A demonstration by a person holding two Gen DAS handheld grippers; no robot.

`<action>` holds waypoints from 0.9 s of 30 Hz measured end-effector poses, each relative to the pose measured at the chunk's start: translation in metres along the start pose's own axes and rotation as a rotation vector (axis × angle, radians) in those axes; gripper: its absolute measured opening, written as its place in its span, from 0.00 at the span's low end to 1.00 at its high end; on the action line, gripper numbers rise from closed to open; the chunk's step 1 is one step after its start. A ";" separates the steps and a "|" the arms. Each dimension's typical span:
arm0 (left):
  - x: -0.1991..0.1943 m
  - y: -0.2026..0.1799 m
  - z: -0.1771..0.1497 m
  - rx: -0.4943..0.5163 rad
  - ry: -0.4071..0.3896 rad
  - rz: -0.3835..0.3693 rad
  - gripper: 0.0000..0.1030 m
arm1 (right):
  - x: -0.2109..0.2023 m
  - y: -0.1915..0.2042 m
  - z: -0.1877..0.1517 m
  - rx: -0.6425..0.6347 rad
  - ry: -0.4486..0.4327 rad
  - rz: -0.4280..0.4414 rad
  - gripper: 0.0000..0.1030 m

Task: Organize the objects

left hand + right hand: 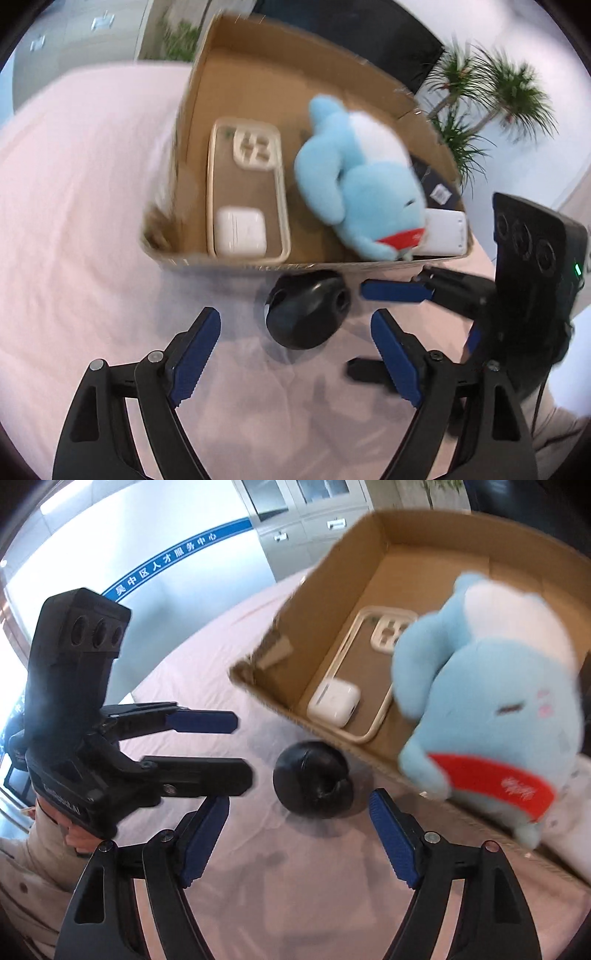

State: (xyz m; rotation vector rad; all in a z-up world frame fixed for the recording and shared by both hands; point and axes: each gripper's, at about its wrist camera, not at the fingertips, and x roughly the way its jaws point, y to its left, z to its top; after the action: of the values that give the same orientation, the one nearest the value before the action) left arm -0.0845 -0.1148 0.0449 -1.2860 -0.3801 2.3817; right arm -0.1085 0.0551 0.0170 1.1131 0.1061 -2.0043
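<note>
A black ball (306, 314) (312, 781) lies on the pink cloth just in front of an open cardboard box (236, 92) (332, 587). In the box are a blue plush toy (362, 184) (491, 701) with a red scarf, a beige phone case (245, 184) (369, 664) and a white earbud case (240, 230) (334, 701) lying on it. My left gripper (295, 354) (236, 746) is open, just short of the ball. My right gripper (297, 834) is open too, the ball just ahead of its fingertips (395, 291).
A white box (443, 232) and a dark flat item (436, 181) lie at the box's right end behind the plush. The pink cloth (74, 221) covers the table. Potted palms (491, 85) stand beyond the right side. Metal cabinets (314, 513) stand behind.
</note>
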 end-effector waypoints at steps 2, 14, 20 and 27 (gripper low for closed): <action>0.015 0.007 0.004 -0.050 0.026 -0.001 0.77 | 0.013 0.004 -0.006 0.008 -0.008 -0.055 0.74; 0.011 -0.068 -0.064 0.102 0.141 -0.108 0.55 | -0.019 0.035 -0.073 -0.126 0.032 -0.124 0.53; 0.004 -0.102 -0.115 0.149 0.203 -0.168 0.67 | -0.064 0.044 -0.149 -0.111 0.076 -0.071 0.54; -0.002 -0.111 -0.115 0.148 0.213 -0.154 0.68 | -0.079 0.040 -0.163 -0.028 0.015 -0.062 0.55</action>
State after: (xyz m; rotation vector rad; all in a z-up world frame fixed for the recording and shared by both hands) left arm 0.0380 -0.0133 0.0308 -1.3725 -0.2259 2.0799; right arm 0.0500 0.1478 -0.0111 1.1193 0.1770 -2.0434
